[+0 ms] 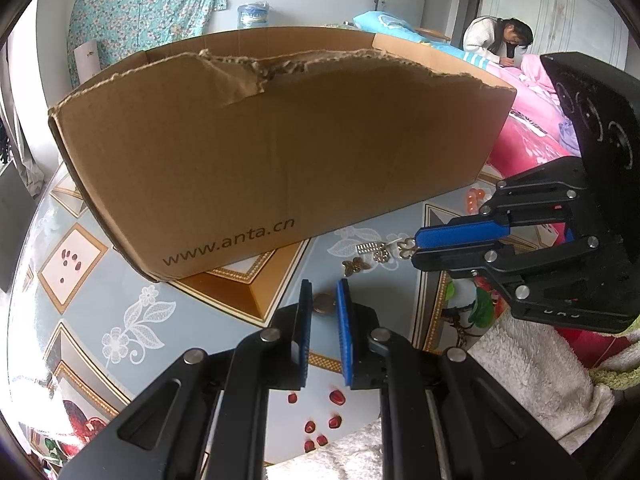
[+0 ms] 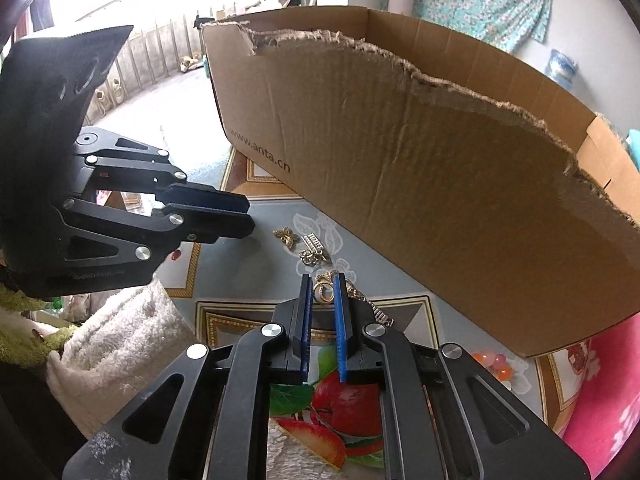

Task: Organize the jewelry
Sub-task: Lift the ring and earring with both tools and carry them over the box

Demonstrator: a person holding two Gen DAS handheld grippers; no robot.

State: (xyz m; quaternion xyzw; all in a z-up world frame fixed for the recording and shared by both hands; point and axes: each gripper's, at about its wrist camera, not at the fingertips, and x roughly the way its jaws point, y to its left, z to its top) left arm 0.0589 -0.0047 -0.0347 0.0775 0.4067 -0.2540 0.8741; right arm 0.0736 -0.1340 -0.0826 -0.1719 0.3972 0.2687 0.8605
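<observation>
A torn brown cardboard box [image 1: 260,152] marked www.anta.cn stands on the patterned table; it also shows in the right wrist view [image 2: 460,184]. Small gold jewelry pieces lie in front of it: a butterfly charm [image 2: 285,237], a silver comb-like clip [image 2: 313,242] and a gold cluster [image 2: 314,258]. My right gripper [image 2: 323,292] is nearly closed around a gold ring piece [image 2: 325,292], which it grips at the fingertips. In the left wrist view it [image 1: 416,249] holds that piece [image 1: 406,249]. My left gripper [image 1: 324,300] is slightly open and empty above a round bronze disc [image 1: 323,304].
Orange and pink beads [image 2: 494,362] lie by the box's near right corner. Red seeds [image 1: 332,408] are scattered on the table near its edge. A white fluffy cloth [image 2: 116,344] lies at the table's side. A person [image 1: 498,40] sits at a pink bed behind.
</observation>
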